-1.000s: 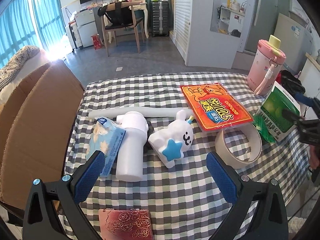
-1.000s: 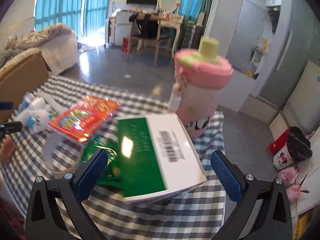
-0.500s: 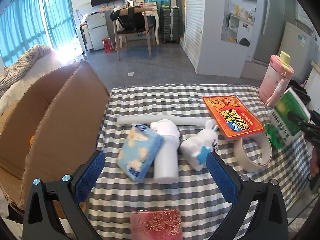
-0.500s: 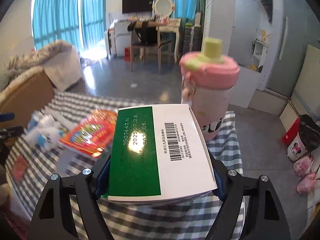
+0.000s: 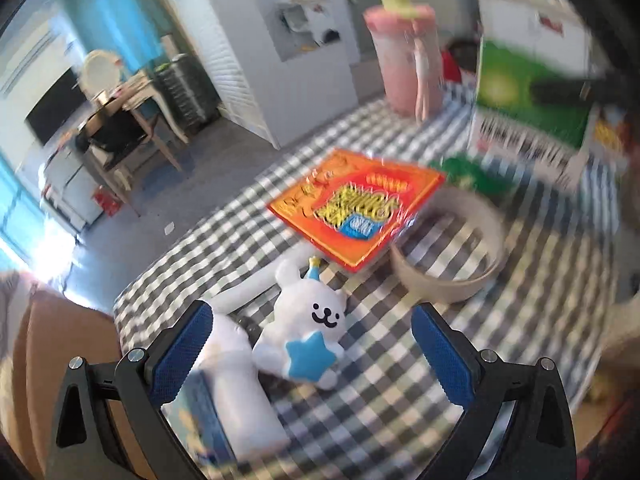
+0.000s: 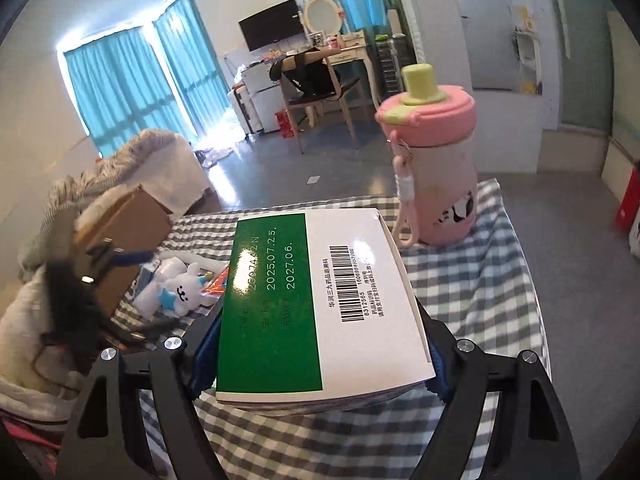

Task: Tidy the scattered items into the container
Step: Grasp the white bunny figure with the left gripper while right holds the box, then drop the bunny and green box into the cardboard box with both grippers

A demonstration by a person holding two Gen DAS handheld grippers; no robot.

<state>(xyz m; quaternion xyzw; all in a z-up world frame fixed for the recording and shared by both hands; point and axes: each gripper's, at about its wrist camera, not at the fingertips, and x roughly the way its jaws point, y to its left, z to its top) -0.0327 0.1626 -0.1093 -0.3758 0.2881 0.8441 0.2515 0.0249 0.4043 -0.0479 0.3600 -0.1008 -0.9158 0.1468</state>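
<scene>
My right gripper [image 6: 320, 356] is shut on a green and white box [image 6: 320, 300], held flat above the checked tablecloth [image 6: 480, 280]; the same box [image 5: 532, 92] shows blurred at the far right of the left wrist view. My left gripper [image 5: 312, 354] is open and rolled, with a white bunny plush [image 5: 308, 332] lying on the cloth between its blue pads [image 5: 180, 352], not touched. Beside the plush lie a white bottle [image 5: 236, 392] and a blue tissue pack [image 5: 200, 420]. The brown cardboard box [image 6: 128, 236] stands at the table's left end.
An orange packet [image 5: 360, 204] and a tape ring [image 5: 452, 264] lie mid-table. A pink flask [image 6: 436, 172] stands at the far right corner. A green pouch [image 5: 472, 172] lies near the packet. A chair and desk stand beyond on the floor.
My right gripper closed on the green box and lifted it off the cloth. My left gripper rolled and swung right and lower, so the plush now sits between its pads.
</scene>
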